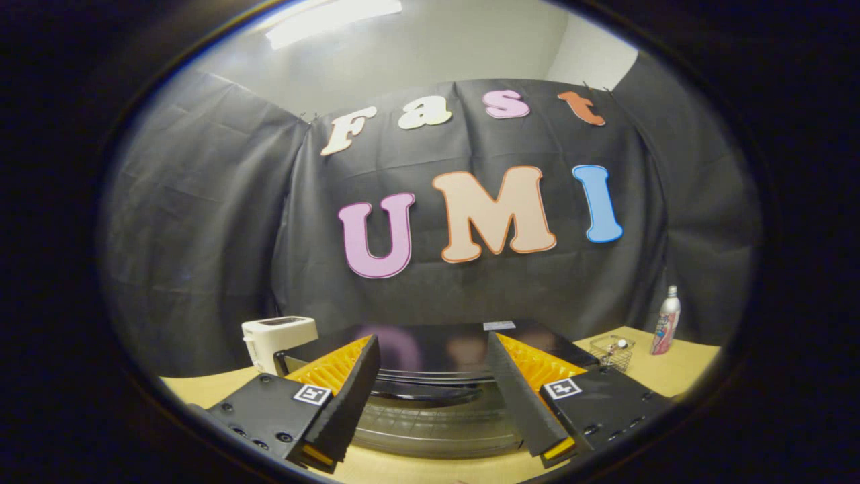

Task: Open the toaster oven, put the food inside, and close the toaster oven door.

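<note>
Toaster oven (437,376) dead ahead on the tan table (672,370), seen from slightly above: glossy black top, curved door handle (430,391) across the front, glass door (437,430) below it. Door looks shut, upright against the body, so by the look of it not yet opened. Judged at the very start: opening, loading the food and closing all left to do. No food to be made out; cannot tell where it waits.

Gripper (435,396) spread wide, holding nothing. Fingers to either side of the handle's middle, tips reaching up over the front edge of the oven top. Handle lies between the fingers, near their tips; cannot tell whether touching or just short. Glass door sits lower, between the finger bases.

Beyond the left finger, a white pop-up toaster (277,339) just beside the oven's back corner. Beyond the right finger, a small wire basket (613,351) near the oven's right side, and further off a slim bottle (666,321) standing upright near the cloth wall.
</note>
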The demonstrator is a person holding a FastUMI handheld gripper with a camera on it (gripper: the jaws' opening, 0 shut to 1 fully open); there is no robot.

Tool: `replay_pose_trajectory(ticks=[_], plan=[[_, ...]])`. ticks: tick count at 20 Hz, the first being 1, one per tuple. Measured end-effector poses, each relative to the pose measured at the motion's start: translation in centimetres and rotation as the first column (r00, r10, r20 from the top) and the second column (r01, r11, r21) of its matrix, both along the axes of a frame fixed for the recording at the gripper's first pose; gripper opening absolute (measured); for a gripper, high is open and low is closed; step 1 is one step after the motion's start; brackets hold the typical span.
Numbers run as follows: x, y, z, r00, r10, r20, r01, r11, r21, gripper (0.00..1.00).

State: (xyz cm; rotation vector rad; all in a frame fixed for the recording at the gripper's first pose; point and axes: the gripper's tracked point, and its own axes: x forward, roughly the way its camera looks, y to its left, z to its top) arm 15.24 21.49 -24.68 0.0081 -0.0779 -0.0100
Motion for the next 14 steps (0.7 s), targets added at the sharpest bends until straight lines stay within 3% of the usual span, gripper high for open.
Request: replay_pose_trajectory(ticks=[2,8,14], plan=[[0.6,0.5,-1.5,0.999,-0.008,-0.034,0.007,0.999,-0.037,0.98],[0.8,0.3,-1.8,1.0,0.013,0.006,-0.013,0.995,0.101,0.97],[-2.1,0.7,-2.0,1.0,0.025,0.015,-0.026,0.996,0.082,0.95]])
